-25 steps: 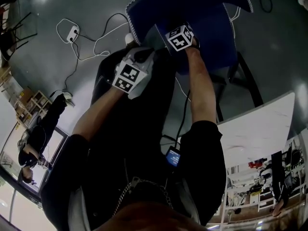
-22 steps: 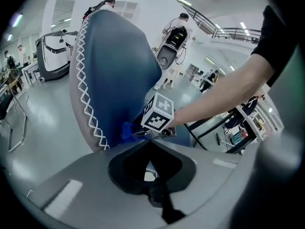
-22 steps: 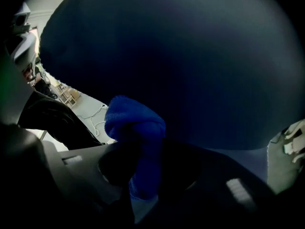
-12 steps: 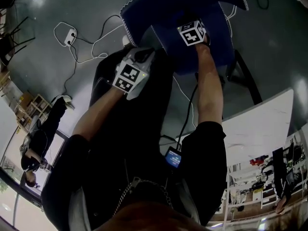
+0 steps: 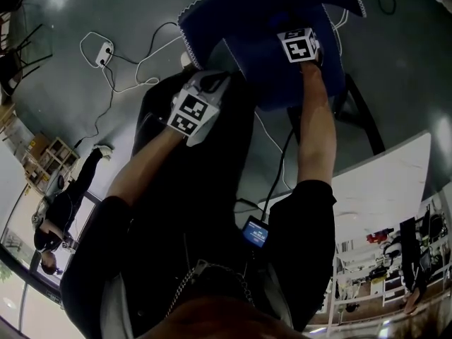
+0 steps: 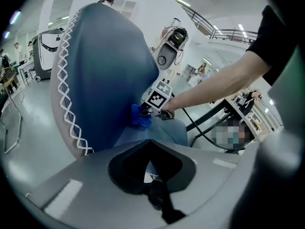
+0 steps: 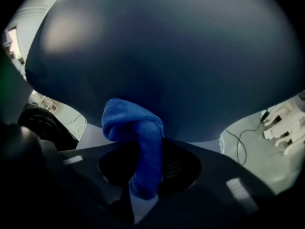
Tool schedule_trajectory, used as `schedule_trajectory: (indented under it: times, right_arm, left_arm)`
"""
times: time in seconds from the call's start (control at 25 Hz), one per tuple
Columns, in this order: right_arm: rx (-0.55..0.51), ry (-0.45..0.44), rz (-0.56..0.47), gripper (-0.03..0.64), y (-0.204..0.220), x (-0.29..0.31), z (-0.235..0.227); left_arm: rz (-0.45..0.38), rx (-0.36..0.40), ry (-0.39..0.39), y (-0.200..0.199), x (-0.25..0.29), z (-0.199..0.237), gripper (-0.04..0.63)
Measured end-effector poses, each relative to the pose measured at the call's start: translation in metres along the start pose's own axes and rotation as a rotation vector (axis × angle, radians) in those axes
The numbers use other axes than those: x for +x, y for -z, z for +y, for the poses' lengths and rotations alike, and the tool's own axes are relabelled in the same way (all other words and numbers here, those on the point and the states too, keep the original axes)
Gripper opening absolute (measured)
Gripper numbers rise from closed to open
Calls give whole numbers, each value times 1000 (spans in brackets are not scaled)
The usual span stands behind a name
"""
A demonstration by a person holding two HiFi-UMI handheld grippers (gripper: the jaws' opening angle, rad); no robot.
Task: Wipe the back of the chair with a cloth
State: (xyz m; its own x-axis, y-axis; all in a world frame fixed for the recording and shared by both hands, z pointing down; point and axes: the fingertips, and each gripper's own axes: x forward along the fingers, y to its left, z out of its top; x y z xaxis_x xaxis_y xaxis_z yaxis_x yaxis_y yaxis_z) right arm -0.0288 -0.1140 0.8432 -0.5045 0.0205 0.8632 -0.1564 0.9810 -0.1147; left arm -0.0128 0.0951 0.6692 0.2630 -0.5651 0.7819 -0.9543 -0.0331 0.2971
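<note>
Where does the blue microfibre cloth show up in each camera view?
Head view: not visible, hidden beneath the right gripper.
Left gripper view: left of centre, blue cloth pressed against the blue padded chair back.
Right gripper view: bottom centre, gripped in the jaws.
Shared landmark: that chair back.
</note>
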Motion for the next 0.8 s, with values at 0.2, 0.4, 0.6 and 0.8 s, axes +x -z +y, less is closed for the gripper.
schedule_trajectory:
  times: [0.2,0.4,0.6,0.8]
  right_arm:
    - [121,40,17,109,0,-13,-27]
    - [130,143,64,109,7,-22,-63]
    - [283,255,49,109,13,-40,-101]
    - [434,356,-71,109,9,-67,-122]
  left_arm:
    - [-4,-4,10,-2,-1,-2,9]
    - [-16,6,19,-5,-2,-8,9]
    - [-28,6,28,-10,-5,-10,9]
    - [-39,16,29,-16,-12,-10,9]
